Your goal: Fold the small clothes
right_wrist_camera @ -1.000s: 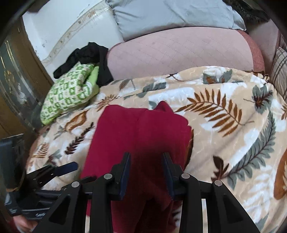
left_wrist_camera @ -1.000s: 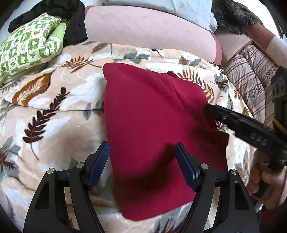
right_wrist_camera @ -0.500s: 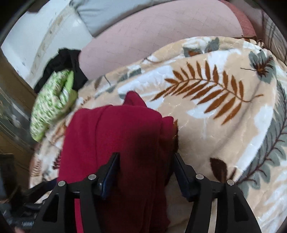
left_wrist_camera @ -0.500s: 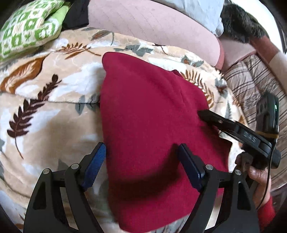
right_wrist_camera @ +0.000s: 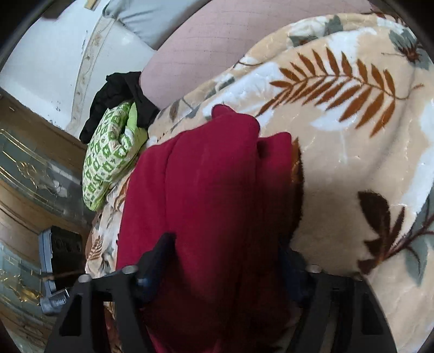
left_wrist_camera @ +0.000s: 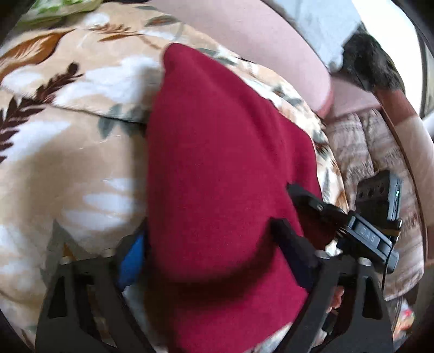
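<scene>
Both grippers close in on the near edge of the dark red fleece garment [left_wrist_camera: 225,173] lying on the leaf-patterned beige blanket [left_wrist_camera: 67,152].

Since a second ago the left gripper [left_wrist_camera: 214,244] and right gripper [right_wrist_camera: 225,260] have dropped lower, jaws wide apart astride the cloth, nothing pinched yet; the fold looks imminent. A green patterned cushion [right_wrist_camera: 108,152] sits well aside, obstructing nothing.

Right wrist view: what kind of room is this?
Most likely a home bedroom. A leaf-print fleece blanket covers a soft bed, a grey pillow lies at its far end, and a red garment lies spread on it.
</scene>
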